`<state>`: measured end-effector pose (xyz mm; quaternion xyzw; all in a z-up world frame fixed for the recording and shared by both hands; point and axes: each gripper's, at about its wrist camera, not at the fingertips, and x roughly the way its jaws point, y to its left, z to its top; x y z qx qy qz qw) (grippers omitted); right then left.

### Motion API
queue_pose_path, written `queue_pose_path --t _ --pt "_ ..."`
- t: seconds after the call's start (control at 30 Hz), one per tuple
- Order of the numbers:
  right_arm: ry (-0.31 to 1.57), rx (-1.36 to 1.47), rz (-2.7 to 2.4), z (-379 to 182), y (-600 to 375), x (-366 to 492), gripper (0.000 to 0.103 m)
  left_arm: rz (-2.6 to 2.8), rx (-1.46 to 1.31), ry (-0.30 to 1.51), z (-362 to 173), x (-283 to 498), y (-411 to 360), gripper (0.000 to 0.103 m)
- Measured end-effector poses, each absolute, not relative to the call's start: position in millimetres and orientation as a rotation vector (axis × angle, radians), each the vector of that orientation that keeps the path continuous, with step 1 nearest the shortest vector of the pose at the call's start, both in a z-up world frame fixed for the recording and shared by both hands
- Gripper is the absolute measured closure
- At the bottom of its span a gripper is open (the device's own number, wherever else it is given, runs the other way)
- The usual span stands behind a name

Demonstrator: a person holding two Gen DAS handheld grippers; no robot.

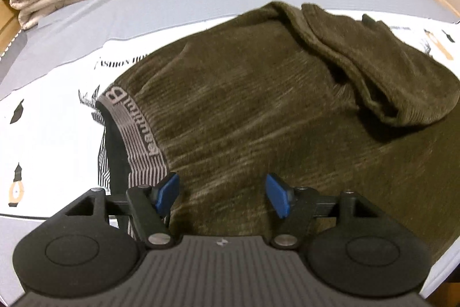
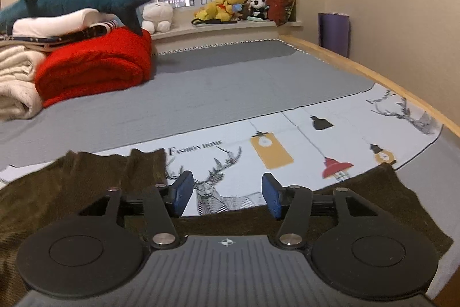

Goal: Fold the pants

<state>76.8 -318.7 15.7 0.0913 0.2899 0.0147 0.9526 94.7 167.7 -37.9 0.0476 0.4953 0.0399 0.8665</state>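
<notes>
Olive pants [image 1: 258, 111] lay folded on printed sheet [image 2: 287, 134] — left claw [image 1: 222, 196] spread above fabric, right claw [image 2: 227, 193] spread, pinching nothing.

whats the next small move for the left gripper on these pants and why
Probably lower the left gripper onto the olive pants beside the grey waistband and pinch there. Its fingers stand apart with nothing gripped, the cloth lies right below, and the leg ends are already folded over, so another fold likely starts at this edge.
</notes>
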Motion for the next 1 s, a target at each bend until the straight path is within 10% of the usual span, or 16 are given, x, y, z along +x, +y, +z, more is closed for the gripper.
queue_pose_path --t 0.53,0.7,0.77,1.0 --pt "0.689 0.241 0.122 10.5 -283.3 116.8 0.048 -0.045 0.047 0.827 -15.1 107.2 133.0 0.032" --pt "0.737 0.333 0.104 2.4 -293.0 149.6 0.055 -0.057 0.024 0.87 -16.7 116.6 134.7 0.078" --pt "0.761 0.343 0.12 -5.1 -293.8 167.9 0.078 -0.057 0.012 0.874 -18.2 117.7 136.1 0.082" --pt "0.933 0.403 0.205 -55.1 -279.2 226.5 0.076 -0.021 -0.02 0.885 -19.2 124.8 141.4 0.081"
